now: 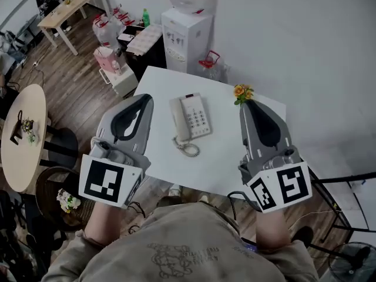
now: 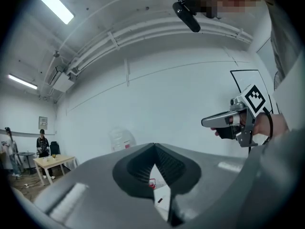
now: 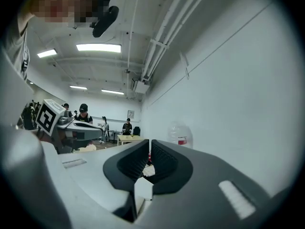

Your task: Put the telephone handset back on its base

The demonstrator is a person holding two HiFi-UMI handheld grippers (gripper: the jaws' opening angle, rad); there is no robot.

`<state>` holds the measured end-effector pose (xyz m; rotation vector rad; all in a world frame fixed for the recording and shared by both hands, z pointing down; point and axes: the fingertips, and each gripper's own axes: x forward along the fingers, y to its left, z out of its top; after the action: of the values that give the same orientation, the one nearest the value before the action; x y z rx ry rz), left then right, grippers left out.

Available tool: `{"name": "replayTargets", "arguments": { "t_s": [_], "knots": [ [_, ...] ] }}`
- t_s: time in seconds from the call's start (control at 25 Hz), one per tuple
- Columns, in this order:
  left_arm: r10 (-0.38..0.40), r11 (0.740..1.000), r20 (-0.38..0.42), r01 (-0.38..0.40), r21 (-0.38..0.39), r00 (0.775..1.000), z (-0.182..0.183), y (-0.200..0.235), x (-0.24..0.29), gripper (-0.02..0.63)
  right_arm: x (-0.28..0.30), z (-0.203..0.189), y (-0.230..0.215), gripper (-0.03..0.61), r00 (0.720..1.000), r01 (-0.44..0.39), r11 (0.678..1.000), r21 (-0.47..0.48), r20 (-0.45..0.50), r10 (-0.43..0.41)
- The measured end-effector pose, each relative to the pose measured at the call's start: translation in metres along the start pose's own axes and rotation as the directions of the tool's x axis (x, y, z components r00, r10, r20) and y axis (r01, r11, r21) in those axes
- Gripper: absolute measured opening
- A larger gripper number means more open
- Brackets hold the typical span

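Handset (on base) left of right gripper.

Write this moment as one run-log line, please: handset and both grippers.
handset: lying on base, white table | left gripper: shut, empty | right gripper: shut, empty | task: looks done

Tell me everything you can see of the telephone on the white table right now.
The telephone is a pale corded desk set, plastic by its look, lying flat near the middle of the white table. Its handset lies in the cradle along the left side of the base, beside the keypad. A small dark-red mark sits at the top edge. The coiled cord curls from the near end onto the tabletop. Only the table touches it.
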<state>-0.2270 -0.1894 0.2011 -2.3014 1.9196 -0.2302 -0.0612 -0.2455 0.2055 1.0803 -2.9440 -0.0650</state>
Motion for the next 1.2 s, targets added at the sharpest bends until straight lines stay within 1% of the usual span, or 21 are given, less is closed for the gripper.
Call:
{"name": "replayTargets", "arguments": {
  "t_s": [0.16,0.36,0.48,0.6,0.72,0.88,1.0,1.2],
  "knots": [
    [-0.053,0.999,0.022,0.053,0.0,0.998,0.01,-0.025,0.002,0.0,-0.036,0.015,-0.008,0.026,0.998,0.03,0.999,0.014,0.049,-0.031],
    [-0.103,0.995,0.018,0.103,0.0,0.995,0.007,-0.056,0.008,0.0,-0.07,0.015,-0.016,0.026,0.997,0.064,0.998,-0.002,0.046,-0.064],
    [-0.128,0.992,0.025,0.127,0.012,0.992,0.004,-0.074,0.01,0.0,-0.085,0.003,-0.02,0.026,0.996,0.078,0.997,0.004,0.031,-0.078],
    [-0.143,0.989,0.03,0.144,-0.028,0.989,-0.001,-0.088,0.008,0.0,-0.096,-0.018,-0.022,0.026,0.997,0.073,0.997,0.035,0.001,-0.073],
    [-0.158,0.987,-0.005,0.158,-0.035,0.987,-0.015,-0.099,0.01,0.0,-0.104,-0.041,-0.021,0.026,0.997,0.065,0.996,0.069,-0.046,-0.062],
    [-0.187,0.982,-0.045,0.187,0.001,0.981,-0.038,-0.116,0.015,0.0,-0.113,-0.063,-0.018,0.026,0.995,0.056,0.99,0.133,-0.087,-0.045],
    [-0.192,0.981,-0.057,0.192,0.0,0.98,-0.044,-0.123,0.016,0.0,-0.119,-0.068,-0.019,0.026,0.994,0.06,0.988,0.145,-0.097,-0.046],
    [-0.198,0.98,-0.042,0.198,-0.001,0.979,-0.036,-0.126,0.016,0.0,-0.124,-0.062,-0.025,0.026,0.994,0.077,0.987,0.139,-0.085,-0.065]
  ]
}}
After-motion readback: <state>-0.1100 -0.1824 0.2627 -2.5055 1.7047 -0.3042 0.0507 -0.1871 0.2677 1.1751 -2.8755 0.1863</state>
